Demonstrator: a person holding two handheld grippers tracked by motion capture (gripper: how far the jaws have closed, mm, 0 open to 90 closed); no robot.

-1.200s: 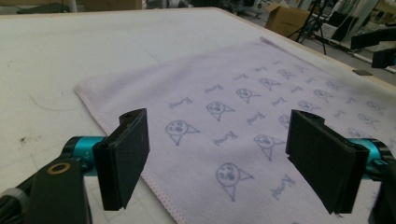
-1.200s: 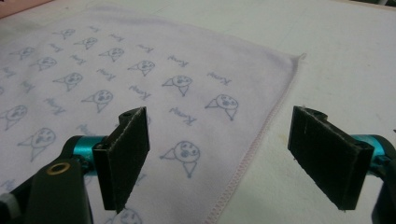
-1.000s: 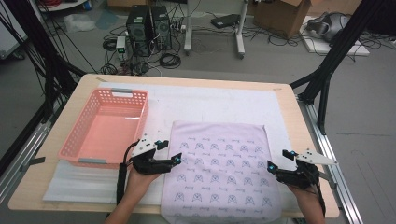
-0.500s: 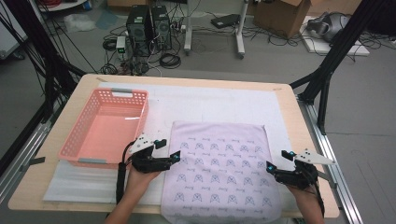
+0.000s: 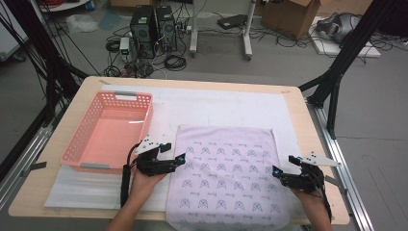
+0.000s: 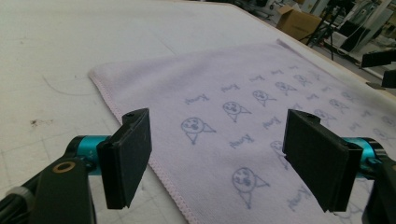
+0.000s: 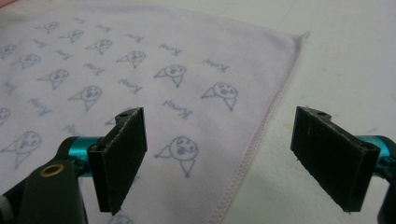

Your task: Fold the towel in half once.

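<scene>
A pale lilac towel printed with small blue faces lies flat on the white mat, its near edge hanging over the table's front. My left gripper sits at the towel's left edge, jaws open and straddling the hem. At the right edge my right gripper is open too, one jaw over the cloth, the other over the mat beyond the stitched hem. Neither holds anything.
A pink plastic basket, empty, stands at the left on the white mat. The wooden table's front edge runs below my hands. Black frame legs rise at both sides; computers and cables lie on the floor beyond.
Both grippers have crept slightly inward toward the towel's side edges. The towel and basket have not moved.
</scene>
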